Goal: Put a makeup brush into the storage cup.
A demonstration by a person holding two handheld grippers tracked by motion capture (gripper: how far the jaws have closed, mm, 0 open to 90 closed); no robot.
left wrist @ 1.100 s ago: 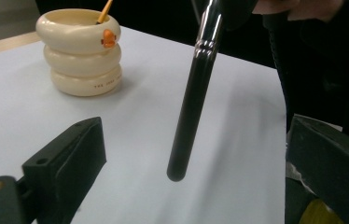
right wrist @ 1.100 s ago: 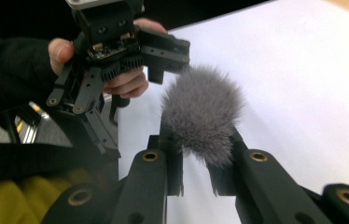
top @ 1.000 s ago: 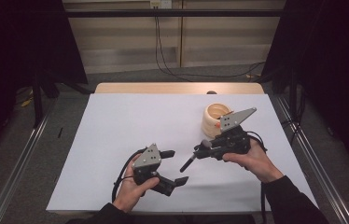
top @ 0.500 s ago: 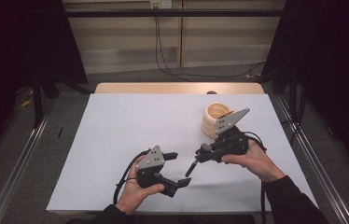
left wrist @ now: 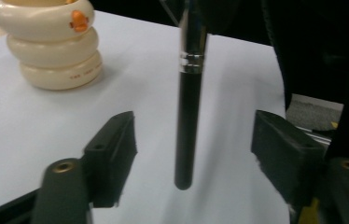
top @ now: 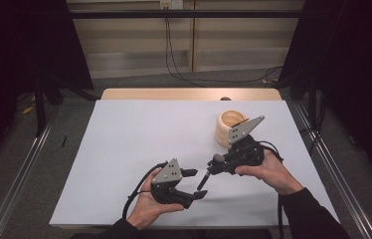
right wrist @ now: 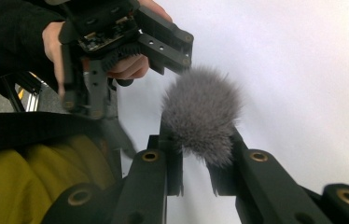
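Holding my left tongs (top: pixel 194 183) low over the white counter (top: pixel 124 149), I have their jaws spread on either side of the brush (top: pixel 204 180). They have just been closing, yet in the left gripper view the pads (left wrist: pixel 112 156) stand clear of the black handle (left wrist: pixel 189 116), which hangs upright between them, so the left tongs grasp nothing.

Just to the right, my right tongs (top: pixel 213 163) point toward the left ones and are clenched on the brush near its head. In the right gripper view the grey bristles (right wrist: pixel 203 114) fluff out above the two jaws, with the left tongs (right wrist: pixel 130 42) just beyond. The brush slants down from my right tongs to the gap in the left ones, off the counter.

Behind my right hand (top: pixel 268 172) stands a cream ringed cup (top: pixel 229 127), well apart from the brush.
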